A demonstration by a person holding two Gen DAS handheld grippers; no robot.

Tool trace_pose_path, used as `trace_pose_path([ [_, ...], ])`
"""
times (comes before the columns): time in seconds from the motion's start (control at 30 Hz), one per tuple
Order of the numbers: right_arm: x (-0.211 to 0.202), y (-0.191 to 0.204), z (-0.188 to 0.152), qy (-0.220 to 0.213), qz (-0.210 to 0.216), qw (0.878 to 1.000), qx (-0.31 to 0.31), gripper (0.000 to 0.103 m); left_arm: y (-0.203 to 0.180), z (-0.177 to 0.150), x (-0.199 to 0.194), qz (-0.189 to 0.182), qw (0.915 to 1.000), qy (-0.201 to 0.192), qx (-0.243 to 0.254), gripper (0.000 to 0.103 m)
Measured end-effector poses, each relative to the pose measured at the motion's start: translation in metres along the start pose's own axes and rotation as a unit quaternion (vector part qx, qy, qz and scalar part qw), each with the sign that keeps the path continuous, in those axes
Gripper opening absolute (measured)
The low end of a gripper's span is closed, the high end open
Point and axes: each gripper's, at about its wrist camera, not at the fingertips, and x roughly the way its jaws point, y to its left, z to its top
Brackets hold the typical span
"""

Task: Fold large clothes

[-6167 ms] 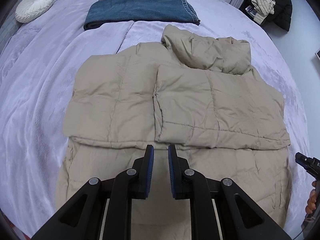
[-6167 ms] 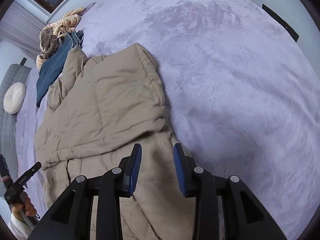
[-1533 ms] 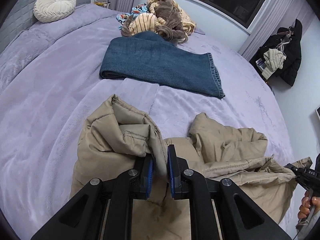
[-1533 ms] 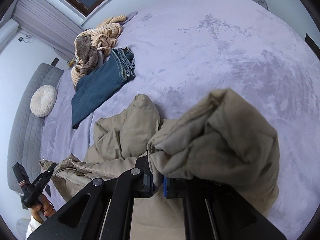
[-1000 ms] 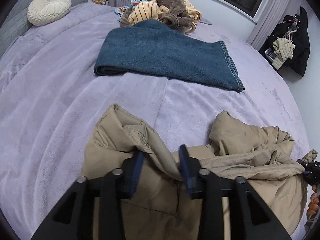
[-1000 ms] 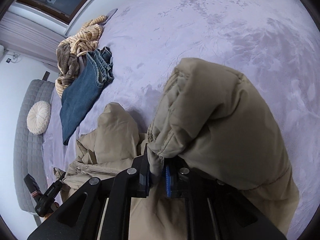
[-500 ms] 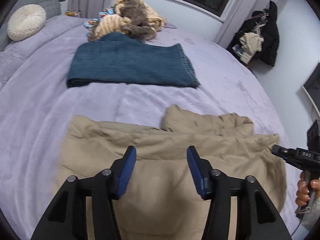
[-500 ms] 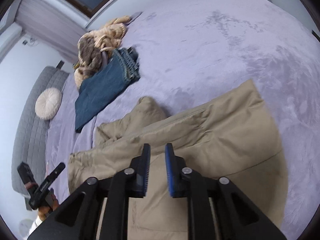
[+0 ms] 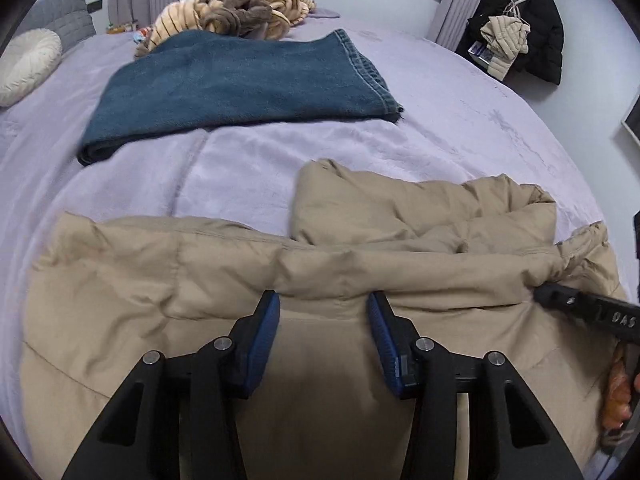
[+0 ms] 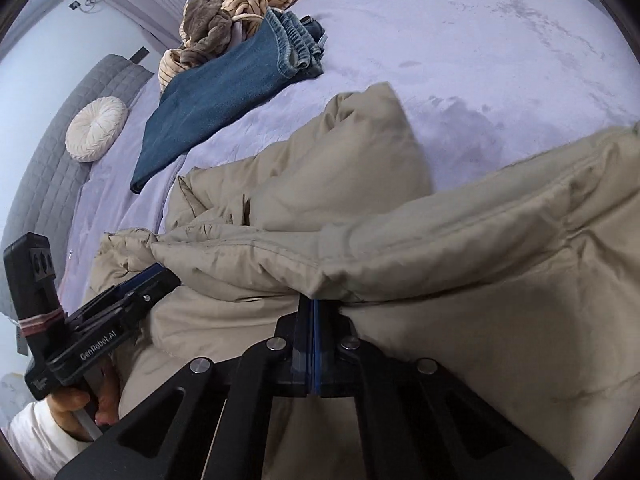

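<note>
Two grippers are working the folded tan jacket [image 9: 360,264] on the bed [image 9: 460,120]: left gripper [image 9: 323,322] spread above it, right gripper [image 10: 313,312] pressed together, empty, so I'm smoothing edges evenly.

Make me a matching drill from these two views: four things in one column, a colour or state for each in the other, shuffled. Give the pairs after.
Things
1. left gripper
2. right gripper
3. jeans
4. round cushion

Descriptions
A. cream, lying by the grey headboard
B. jaws apart above the beige jacket's folded edge
C. dark blue, laid folded on the lilac blanket
D. jaws closed together at the jacket's fold

Pairs: 1-B, 2-D, 3-C, 4-A
</note>
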Motion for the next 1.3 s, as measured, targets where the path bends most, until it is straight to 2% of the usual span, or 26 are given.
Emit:
trace_pose_path([
  [0.1, -0.026, -0.027, 0.006, -0.022, -0.064, 0.998, -0.004, 0.000, 0.039, 0.005, -0.008, 0.054, 0.9985, -0.008, 0.007, 0.050],
  [0.17, -0.040, -0.054, 0.009, -0.033, -0.111, 0.993, 0.009, 0.000, 0.073, 0.005, -0.008, 0.080, 0.9967, -0.006, -0.018, 0.050],
  [0.2, -0.044, -0.071, 0.009, -0.031, -0.120, 0.992, 0.025, 0.000, 0.090, 0.005, -0.004, 0.084, 0.9957, -0.001, -0.038, 0.050],
  [0.33, -0.034, -0.122, 0.008, -0.019, -0.108, 0.988, 0.109, 0.000, 0.127, 0.002, 0.019, 0.080, 0.9922, 0.014, -0.095, 0.050],
  [0.43, -0.019, -0.138, 0.011, -0.020, -0.101, 0.984, 0.143, 0.000, 0.128, 0.007, 0.035, 0.085, 0.9916, 0.021, -0.095, 0.050],
  [0.57, -0.011, -0.141, 0.018, -0.018, -0.107, 0.982, 0.155, 0.000, 0.129, 0.014, 0.043, 0.098, 0.9905, 0.027, -0.093, 0.050],
  [0.77, -0.042, -0.132, 0.013, -0.031, -0.093, 0.977, 0.187, 0.004, 0.129, 0.008, 0.003, 0.111, 0.9882, 0.017, -0.104, 0.050],
  [0.83, -0.056, -0.127, 0.005, -0.038, -0.084, 0.979, 0.184, 0.004, 0.127, 0.001, -0.015, 0.106, 0.9890, 0.019, -0.101, 0.052],
  [0.87, -0.063, -0.123, 0.000, -0.041, -0.078, 0.979, 0.186, 0.004, 0.125, -0.003, -0.024, 0.107, 0.9891, 0.020, -0.099, 0.067],
  [0.93, -0.076, -0.118, -0.011, -0.045, -0.066, 0.978, 0.193, 0.005, 0.123, -0.013, -0.043, 0.109, 0.9890, 0.011, -0.099, 0.076],
  [1.17, -0.109, -0.095, -0.058, -0.047, -0.035, 0.975, 0.214, 0.007, 0.104, -0.053, -0.080, 0.094, 0.9908, 0.033, -0.091, 0.076],
  [1.3, -0.121, -0.079, -0.081, -0.044, -0.037, 0.977, 0.207, 0.007, 0.094, -0.075, -0.092, 0.079, 0.9904, 0.051, -0.102, 0.076],
])
